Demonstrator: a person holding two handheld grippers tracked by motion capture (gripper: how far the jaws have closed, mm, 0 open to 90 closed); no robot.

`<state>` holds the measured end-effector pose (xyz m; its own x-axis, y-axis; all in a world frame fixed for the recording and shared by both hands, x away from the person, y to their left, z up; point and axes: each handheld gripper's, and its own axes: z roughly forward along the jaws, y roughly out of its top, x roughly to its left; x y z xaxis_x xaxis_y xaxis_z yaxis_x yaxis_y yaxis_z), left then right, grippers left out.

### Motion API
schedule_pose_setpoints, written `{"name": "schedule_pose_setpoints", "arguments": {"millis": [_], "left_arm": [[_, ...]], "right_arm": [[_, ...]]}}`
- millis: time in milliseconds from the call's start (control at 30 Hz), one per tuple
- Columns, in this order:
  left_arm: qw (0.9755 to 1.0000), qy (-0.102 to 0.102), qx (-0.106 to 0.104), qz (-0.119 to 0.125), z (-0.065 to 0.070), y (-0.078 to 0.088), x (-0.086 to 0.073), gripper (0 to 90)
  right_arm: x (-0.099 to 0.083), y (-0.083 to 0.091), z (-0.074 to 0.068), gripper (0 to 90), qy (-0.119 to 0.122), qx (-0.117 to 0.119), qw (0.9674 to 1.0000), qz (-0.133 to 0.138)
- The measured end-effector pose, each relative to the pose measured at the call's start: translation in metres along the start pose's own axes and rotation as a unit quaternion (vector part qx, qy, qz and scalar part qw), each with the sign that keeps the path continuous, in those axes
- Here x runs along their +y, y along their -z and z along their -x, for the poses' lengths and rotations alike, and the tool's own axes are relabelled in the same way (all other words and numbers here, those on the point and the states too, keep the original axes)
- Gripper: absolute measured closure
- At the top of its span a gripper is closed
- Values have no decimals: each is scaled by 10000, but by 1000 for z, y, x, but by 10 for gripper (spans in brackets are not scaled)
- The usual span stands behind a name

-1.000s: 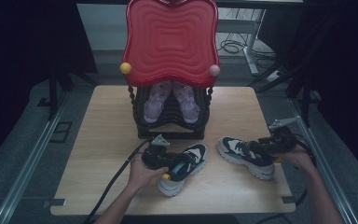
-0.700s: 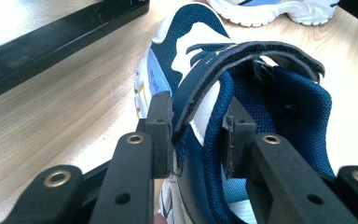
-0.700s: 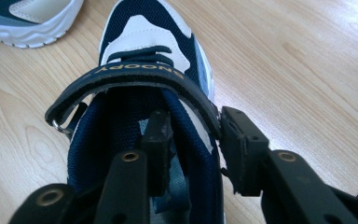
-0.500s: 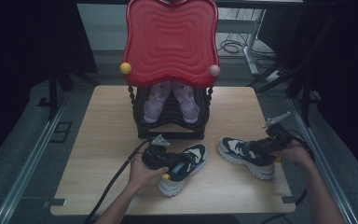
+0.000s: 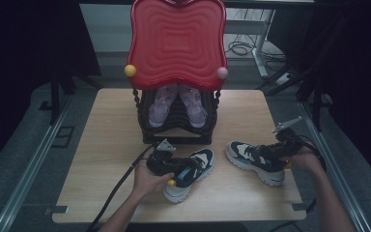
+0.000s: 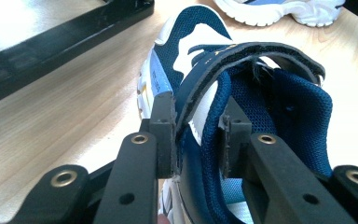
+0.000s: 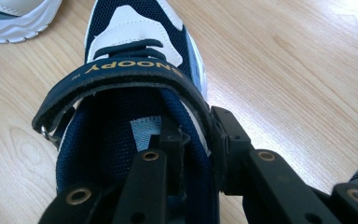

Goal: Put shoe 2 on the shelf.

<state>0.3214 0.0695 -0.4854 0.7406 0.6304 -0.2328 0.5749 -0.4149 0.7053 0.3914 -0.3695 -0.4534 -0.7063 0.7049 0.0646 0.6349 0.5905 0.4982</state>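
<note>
Each gripper has a jaw inside a shoe's collar and a jaw outside it. In the left gripper view the left gripper [image 6: 196,140] straddles the collar wall and strap of the left shoe [image 6: 242,93]; its jaws have just been closing and look clenched on that wall. In the right gripper view the right gripper [image 7: 196,149] pinches the right shoe [image 7: 135,70] by the collar's right side, jaws just closing too. In the high view the left shoe [image 5: 189,175] lies at lower centre, its long axis running diagonally, toe toward the lower left; the right shoe [image 5: 253,162] lies at lower right, toe pointing left. The rack [image 5: 176,121] stands above them at centre, nearer the left shoe, on the table [image 5: 101,145].
</note>
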Motion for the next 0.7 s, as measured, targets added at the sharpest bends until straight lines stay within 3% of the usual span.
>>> {"name": "schedule_pose_setpoints", "arguments": {"millis": [233,367,567,700], "left_arm": [[9994,129,4,314,-3,12,1,726],[9986,224,-87,479,-4,20,0,725],[9967,326,-164,721,-6,32,-4,725],[9955,401,-201,835,-8,37,-6,724]], "right_arm": [[-7,4,-2,764,-99,-47,9998,189],[-10,8,-3,764,-191,-12,9989,429],[-14,19,-11,765,-395,107,9960,792],[-19,23,-15,765,-623,162,9923,1058]]}}
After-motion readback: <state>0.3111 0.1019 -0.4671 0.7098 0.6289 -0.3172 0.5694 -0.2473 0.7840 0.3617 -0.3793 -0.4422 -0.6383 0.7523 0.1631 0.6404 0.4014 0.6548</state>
